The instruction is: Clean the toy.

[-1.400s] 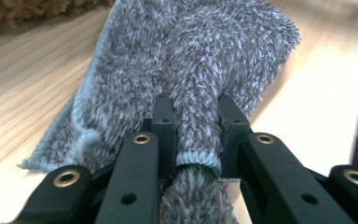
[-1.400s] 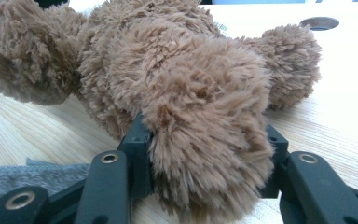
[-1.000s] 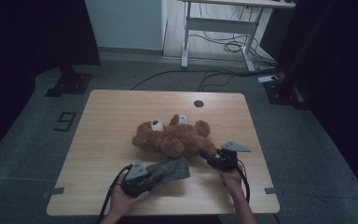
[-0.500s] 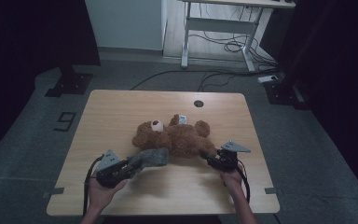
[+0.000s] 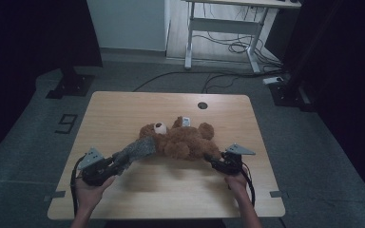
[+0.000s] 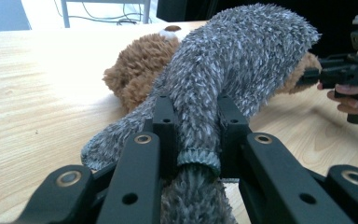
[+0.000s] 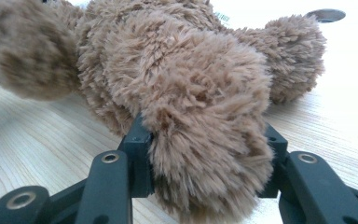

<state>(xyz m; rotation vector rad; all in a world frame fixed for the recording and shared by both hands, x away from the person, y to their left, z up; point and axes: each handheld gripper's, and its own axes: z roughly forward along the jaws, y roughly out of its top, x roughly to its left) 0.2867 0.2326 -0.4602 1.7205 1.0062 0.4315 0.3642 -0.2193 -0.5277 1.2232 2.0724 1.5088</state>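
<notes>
Bear (image 5: 183, 141) lies mid-tabletop (image 5: 123, 109); grey sock (image 5: 135, 151) partly over one limb. Left gripper (image 5: 116, 164) fingers clamp sock cuff; right gripper (image 5: 214, 164) fingers grip opposite leg. Judgement: sock neither fully on nor off, work midway.

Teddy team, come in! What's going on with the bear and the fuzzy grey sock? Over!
Left gripper shut on grey sock. Right gripper shut on teddy bear leg. Sock draped against bear's head. Nothing in the way on the table.

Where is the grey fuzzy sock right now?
In the high view the grey sock lies left of centre on the table, stretched between the teddy bear head and the left gripper, which clamps its cuff end.
</notes>
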